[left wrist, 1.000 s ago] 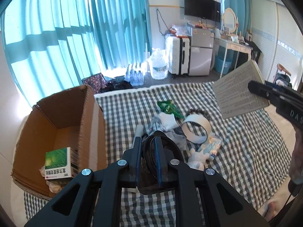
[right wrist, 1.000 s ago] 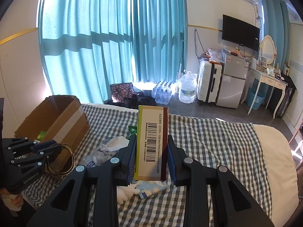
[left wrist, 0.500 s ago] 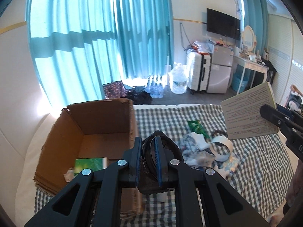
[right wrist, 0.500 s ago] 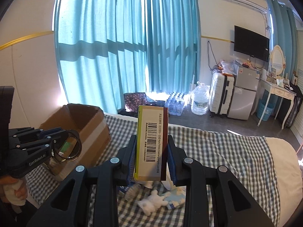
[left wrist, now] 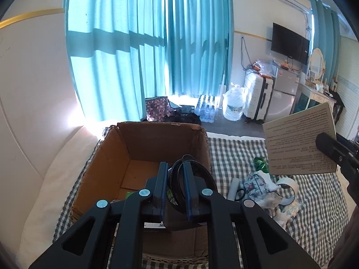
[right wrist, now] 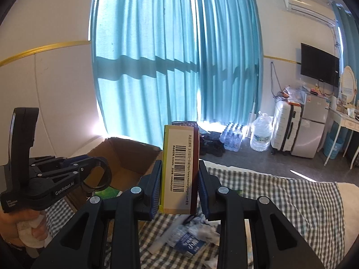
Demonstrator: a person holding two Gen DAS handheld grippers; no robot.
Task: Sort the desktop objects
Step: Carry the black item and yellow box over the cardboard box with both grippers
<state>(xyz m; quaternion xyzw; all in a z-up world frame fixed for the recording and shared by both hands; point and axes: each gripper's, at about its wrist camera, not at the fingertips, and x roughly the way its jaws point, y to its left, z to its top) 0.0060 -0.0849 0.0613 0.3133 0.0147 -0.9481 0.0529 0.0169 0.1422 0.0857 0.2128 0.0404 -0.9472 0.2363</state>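
cardboard box (left wrist: 143,148): 1 | carton (right wrist: 180,170): 1, in right tool (right wrist: 179,188)

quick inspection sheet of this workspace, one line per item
surface: grey-and-white checked cloth, cluttered at the right.
job's things: open brown cardboard box; black rings; tan printed carton.
clutter: white tape roll, crumpled wrappers, green packet.
grippers: left claw shut on the black rings above the box; right claw shut on the tan carton.
cables: wall cord near the television.
surroundings: teal curtains, white suitcase, water jug.
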